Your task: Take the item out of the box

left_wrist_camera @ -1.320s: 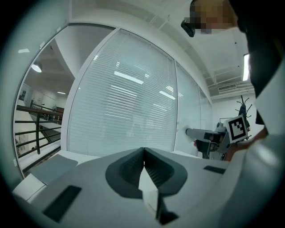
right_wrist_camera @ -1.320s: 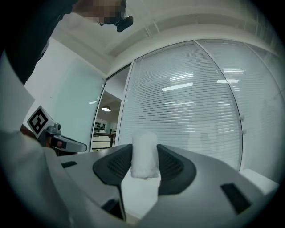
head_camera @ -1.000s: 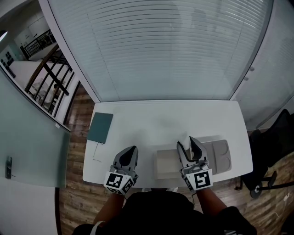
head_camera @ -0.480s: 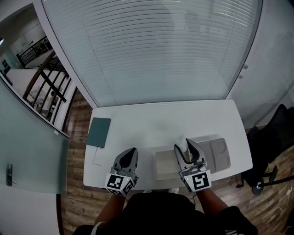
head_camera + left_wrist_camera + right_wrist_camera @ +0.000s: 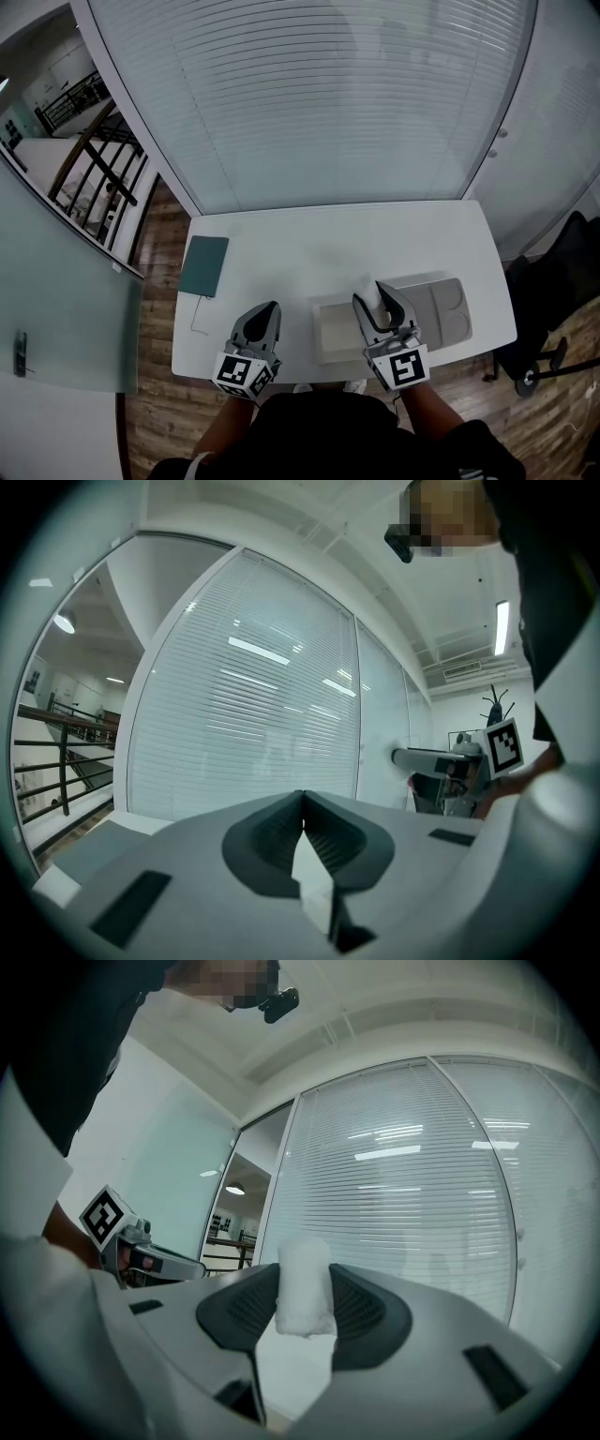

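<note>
Right now the right tongs [image 5: 303,1277] are clamping a white item [image 5: 305,1299], a soft-looking block standing upright between the jaws with its top poking above the tips. In the head view the right tongs [image 5: 369,295] are hanging over the open box [image 5: 333,339] in the lower middle of the frame. There the item is nearly vanishing against the white tabletop [image 5: 328,244], so how far it is sitting above the box is hard to judge. The lighter half of the box, lying to the right, is showing round hollows too faint to read.

The left tongs [image 5: 302,803] are resting clenched, tips meeting with nothing between them. In the head view the left tongs [image 5: 271,307] are sitting left of the box, clear of it. A green notebook [image 5: 203,265] is lying at the tabletop's left edge. A dark chair [image 5: 553,314] is being cut off at the right border. The person's dark top [image 5: 328,436] is hiding the tabletop's near edge.
</note>
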`<state>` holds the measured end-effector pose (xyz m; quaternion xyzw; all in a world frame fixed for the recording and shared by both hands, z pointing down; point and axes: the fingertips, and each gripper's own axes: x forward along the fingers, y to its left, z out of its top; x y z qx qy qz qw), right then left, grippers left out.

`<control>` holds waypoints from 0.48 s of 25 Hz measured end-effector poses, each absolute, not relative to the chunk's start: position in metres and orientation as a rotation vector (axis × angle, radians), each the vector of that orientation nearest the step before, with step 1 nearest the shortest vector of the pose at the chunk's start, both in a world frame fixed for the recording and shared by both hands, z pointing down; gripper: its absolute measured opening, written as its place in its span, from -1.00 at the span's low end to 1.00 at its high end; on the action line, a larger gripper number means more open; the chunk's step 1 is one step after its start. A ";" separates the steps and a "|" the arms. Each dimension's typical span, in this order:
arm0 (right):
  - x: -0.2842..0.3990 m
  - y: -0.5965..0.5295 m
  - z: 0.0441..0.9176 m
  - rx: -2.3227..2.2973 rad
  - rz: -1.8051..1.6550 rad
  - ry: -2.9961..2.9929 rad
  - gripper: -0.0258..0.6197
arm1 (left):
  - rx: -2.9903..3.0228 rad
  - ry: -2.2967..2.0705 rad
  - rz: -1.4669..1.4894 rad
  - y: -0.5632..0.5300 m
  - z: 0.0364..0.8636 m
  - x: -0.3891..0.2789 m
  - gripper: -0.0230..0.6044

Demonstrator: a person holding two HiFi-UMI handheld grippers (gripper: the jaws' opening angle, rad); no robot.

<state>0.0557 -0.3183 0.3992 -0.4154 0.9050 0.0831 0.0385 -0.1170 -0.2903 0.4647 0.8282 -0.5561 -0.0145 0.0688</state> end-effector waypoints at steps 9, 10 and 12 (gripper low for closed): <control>0.059 -0.314 0.405 -1.296 0.241 2.793 -0.41 | 2.467 -1.681 -0.042 -0.278 0.470 -0.117 -0.89; 0.059 -0.314 0.405 -1.297 0.242 2.794 -0.41 | 2.466 -1.681 -0.044 -0.278 0.469 -0.118 -0.89; 0.058 -0.313 0.405 -1.299 0.244 2.794 -0.41 | 2.463 -1.681 -0.047 -0.277 0.470 -0.119 -0.89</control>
